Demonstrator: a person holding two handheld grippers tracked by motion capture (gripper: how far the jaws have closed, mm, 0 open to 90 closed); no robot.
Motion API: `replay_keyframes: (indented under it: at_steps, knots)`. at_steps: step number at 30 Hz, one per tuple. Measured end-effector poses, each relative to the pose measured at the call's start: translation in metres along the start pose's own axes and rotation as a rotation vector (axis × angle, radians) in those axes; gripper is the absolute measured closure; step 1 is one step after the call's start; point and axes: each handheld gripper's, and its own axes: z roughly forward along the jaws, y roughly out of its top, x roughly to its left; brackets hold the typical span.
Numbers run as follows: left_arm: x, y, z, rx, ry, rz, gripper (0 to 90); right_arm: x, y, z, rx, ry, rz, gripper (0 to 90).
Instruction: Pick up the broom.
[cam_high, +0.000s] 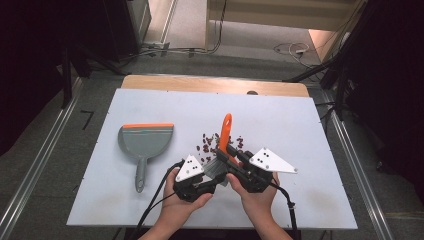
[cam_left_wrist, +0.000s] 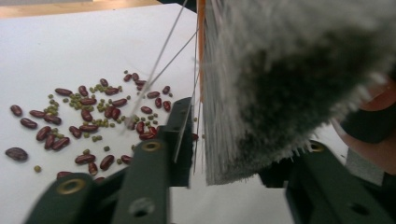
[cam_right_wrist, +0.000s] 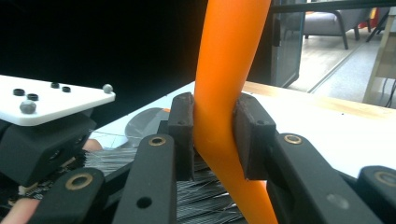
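Right gripper: I pinched the brush handle tight.
Left gripper: my jaws sat around the bristles.
Brush: table centre.
Beans: brush's 10 o'clock.
Dustpan: 9 o'clock.

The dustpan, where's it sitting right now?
In the high view the grey dustpan lies flat on the white table's left side, apart from the spilled beans and brush.

A white worktop with a wooden far edge sits on grey floor. Metal rails run along both sides; cables lie at upper right. Upper corners are dark.
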Motion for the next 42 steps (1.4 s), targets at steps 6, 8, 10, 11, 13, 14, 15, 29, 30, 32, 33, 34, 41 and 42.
replay_keyframes:
  at_steps: [6, 8, 10, 11, 13, 14, 15, 29, 30, 32, 33, 34, 41, 42]
  knots:
    - [0.004, 0.0, -0.003, 0.003, -0.012, 0.01, 84.8, -0.001, -0.001, 0.002, 0.004, 0.014, 0.004, 68.3]
    - [0.005, 0.0, -0.003, 0.005, -0.014, 0.013, 85.1, -0.002, 0.0, 0.003, 0.01, 0.025, -0.003, 68.1]
    - [0.009, 0.001, -0.006, 0.007, -0.03, 0.027, 85.6, -0.008, 0.004, 0.004, 0.04, 0.066, -0.025, 60.9]
    - [0.012, 0.002, -0.008, 0.007, -0.041, 0.03, 85.7, -0.01, 0.005, 0.004, 0.045, 0.077, -0.024, 56.8]
    - [0.017, 0.003, -0.011, 0.009, -0.064, 0.033, 85.8, -0.018, 0.008, 0.0, 0.045, 0.11, -0.025, 50.9]
    - [0.018, 0.004, -0.012, 0.006, -0.074, 0.039, 85.9, -0.022, 0.009, -0.001, 0.05, 0.146, -0.015, 48.6]
    - [0.021, 0.004, -0.015, 0.005, -0.094, 0.041, 86.0, -0.027, 0.01, -0.001, 0.06, 0.176, -0.01, 47.4]
    - [0.036, 0.01, -0.031, -0.024, -0.384, 0.088, 85.9, -0.052, 0.007, -0.004, 0.159, 0.55, -0.015, 48.4]
    - [0.036, 0.01, -0.031, -0.025, -0.397, 0.091, 85.9, -0.052, 0.006, -0.002, 0.175, 0.582, 0.005, 50.5]
    - [0.035, 0.01, -0.031, -0.03, -0.426, 0.095, 85.9, -0.052, 0.005, 0.0, 0.195, 0.614, 0.015, 52.6]
    - [0.035, 0.01, -0.031, -0.03, -0.439, 0.102, 85.9, -0.052, 0.004, 0.001, 0.208, 0.627, 0.014, 55.7]
    - [0.035, 0.01, -0.031, -0.03, -0.439, 0.102, 85.9, -0.051, 0.003, 0.002, 0.219, 0.645, 0.016, 57.2]
    - [0.033, 0.01, -0.031, -0.026, -0.488, 0.108, 85.9, -0.055, 0.0, 0.003, 0.231, 0.711, 0.053, 63.3]
    - [0.033, 0.01, -0.031, -0.024, -0.487, 0.109, 85.8, -0.055, -0.001, 0.003, 0.236, 0.718, 0.056, 63.3]
